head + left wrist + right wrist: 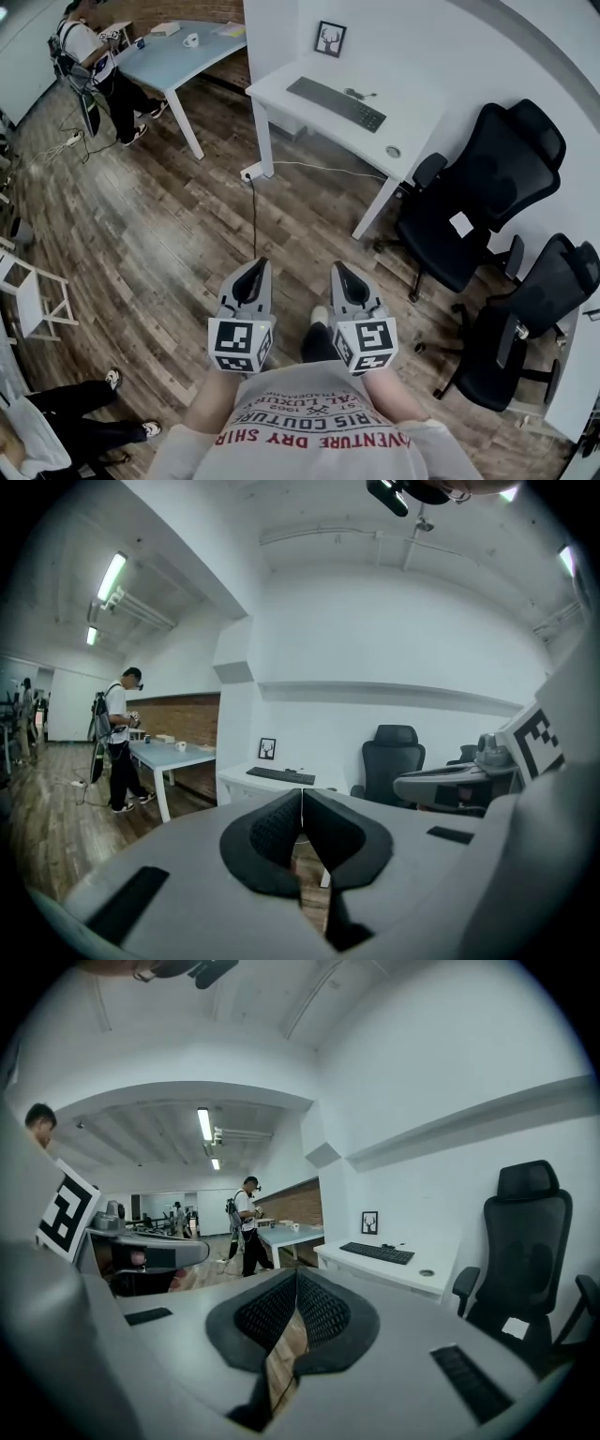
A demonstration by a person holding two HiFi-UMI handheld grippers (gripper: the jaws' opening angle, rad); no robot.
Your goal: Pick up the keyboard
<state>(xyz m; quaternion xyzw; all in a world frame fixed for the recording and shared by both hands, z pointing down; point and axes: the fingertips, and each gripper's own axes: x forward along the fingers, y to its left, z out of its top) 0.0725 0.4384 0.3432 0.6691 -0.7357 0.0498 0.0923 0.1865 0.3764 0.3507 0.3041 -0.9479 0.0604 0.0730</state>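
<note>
We hold a gripper in each hand, out over the brown wooden floor (169,234) with its long planks. The left gripper (253,272) has its two jaws pressed together, and nothing is between them. The right gripper (343,274) is the same: its jaws are together and it holds nothing. Each gripper is smooth grey plastic and pointed at the front. At the back each one has a cube with black and white squares on it. Inside the jaws sit black pads (270,834) covered in tiny bumps.

The keyboard (336,103) is well apart from both grippers. It is long, flat and dark, and it lies on a white desk (412,117) with a smooth top and thin white legs. Near the keyboard, a small picture in a black frame (329,38) stands by the white wall. A little round cap (393,151) sits in the desk top near its front edge.

A black chair (487,178) with a big curved back stands beside the desk, and a second black chair (539,309) is near it. A thin dark cable (254,211) runs along the floor from the desk's leg toward us. Far off, a person (94,66) stands by a pale blue table (178,56).
</note>
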